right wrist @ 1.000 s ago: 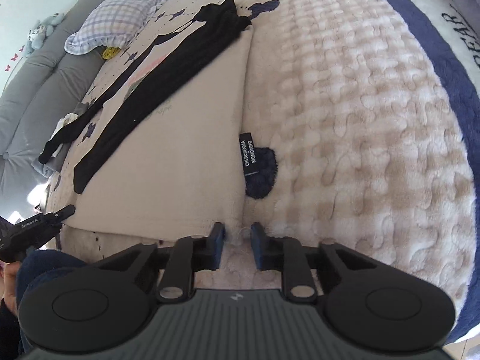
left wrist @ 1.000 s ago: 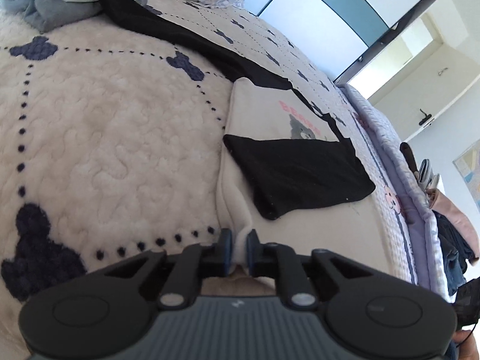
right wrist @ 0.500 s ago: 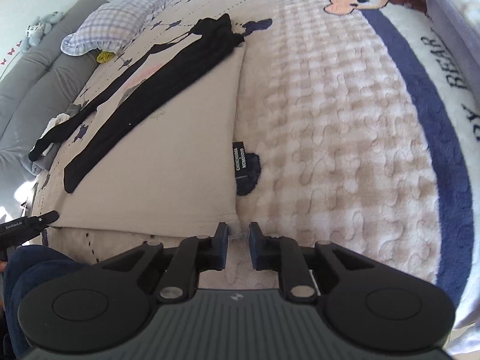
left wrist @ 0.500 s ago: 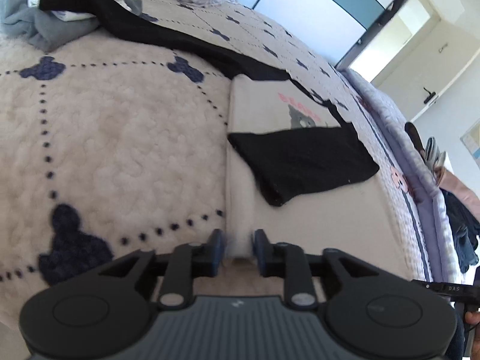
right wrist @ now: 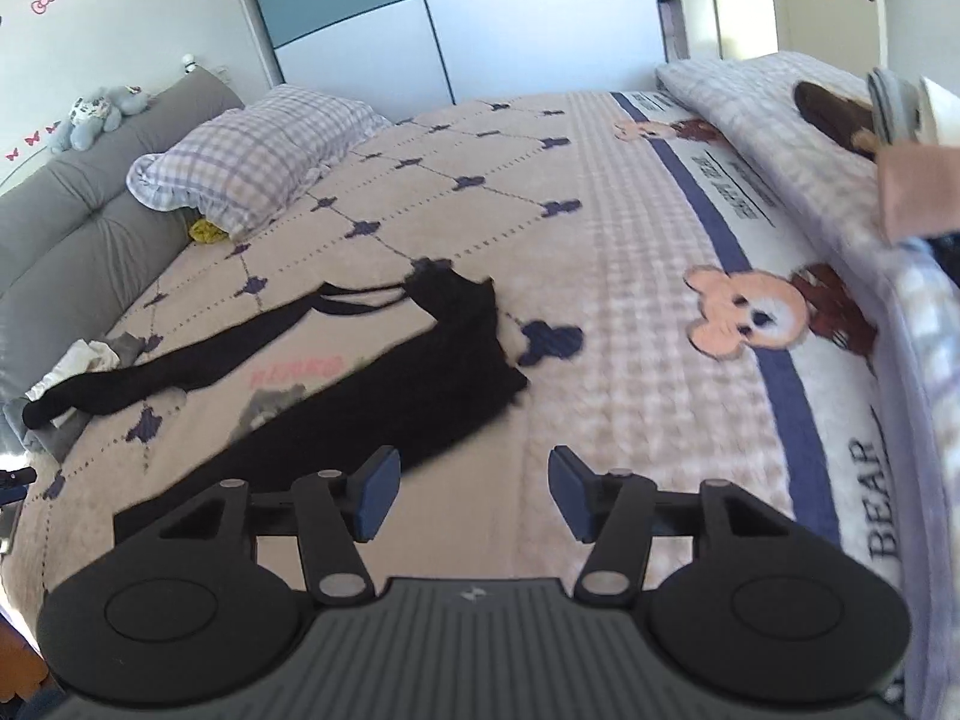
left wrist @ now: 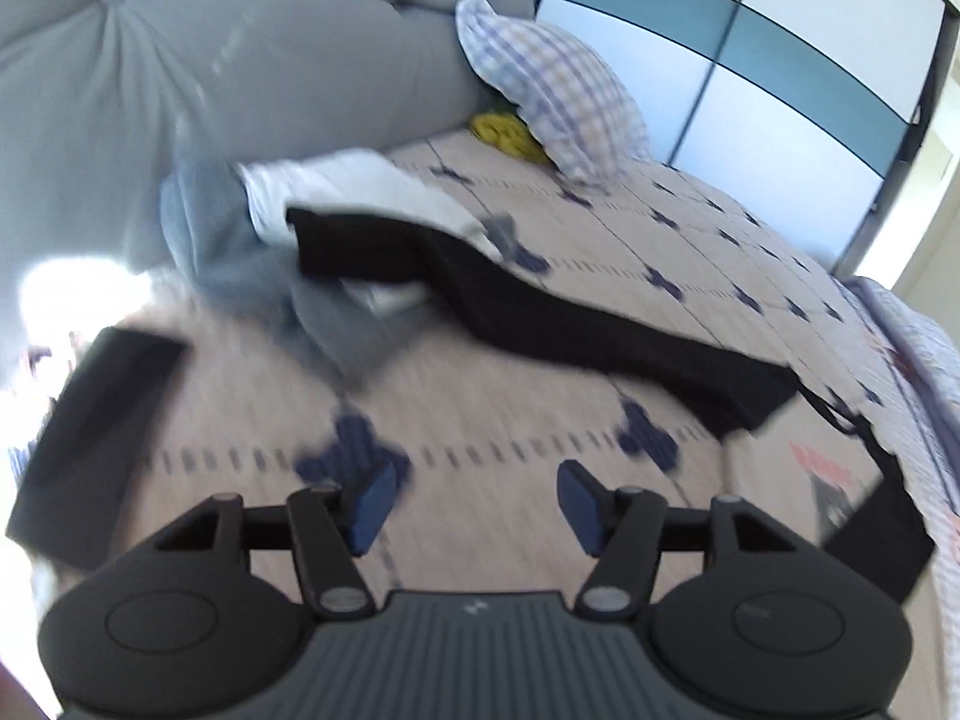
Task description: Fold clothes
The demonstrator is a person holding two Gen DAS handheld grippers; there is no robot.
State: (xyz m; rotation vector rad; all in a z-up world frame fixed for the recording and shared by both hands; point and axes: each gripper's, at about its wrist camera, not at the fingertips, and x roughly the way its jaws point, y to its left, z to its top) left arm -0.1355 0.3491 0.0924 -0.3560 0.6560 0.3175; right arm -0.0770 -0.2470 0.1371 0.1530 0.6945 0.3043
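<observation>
A cream top with a bear print (right wrist: 300,375) lies flat on the bed, with a black sleeve (right wrist: 432,384) folded across it. In the left wrist view only its printed corner (left wrist: 822,480) shows at the far right. A long black garment (left wrist: 570,312) stretches from it toward a clothes pile (left wrist: 300,222). My left gripper (left wrist: 477,504) hangs above bare blanket, jaws opening, nothing between them. My right gripper (right wrist: 471,492) hovers over the near edge of the top, jaws opening too, and holds nothing.
A plaid pillow (right wrist: 252,162) and a yellow item (left wrist: 504,132) rest against the grey headboard (left wrist: 240,60). A dark flat object (left wrist: 96,432) shows blurred at the left. Folded clothes (right wrist: 900,138) sit on the quilt at the far right. The bear blanket (right wrist: 660,360) covers the bed.
Both grippers let go of the cream top's near edge, opened wide, and lifted away. Both views tilted up toward the head of the bed; the left one swung left.
</observation>
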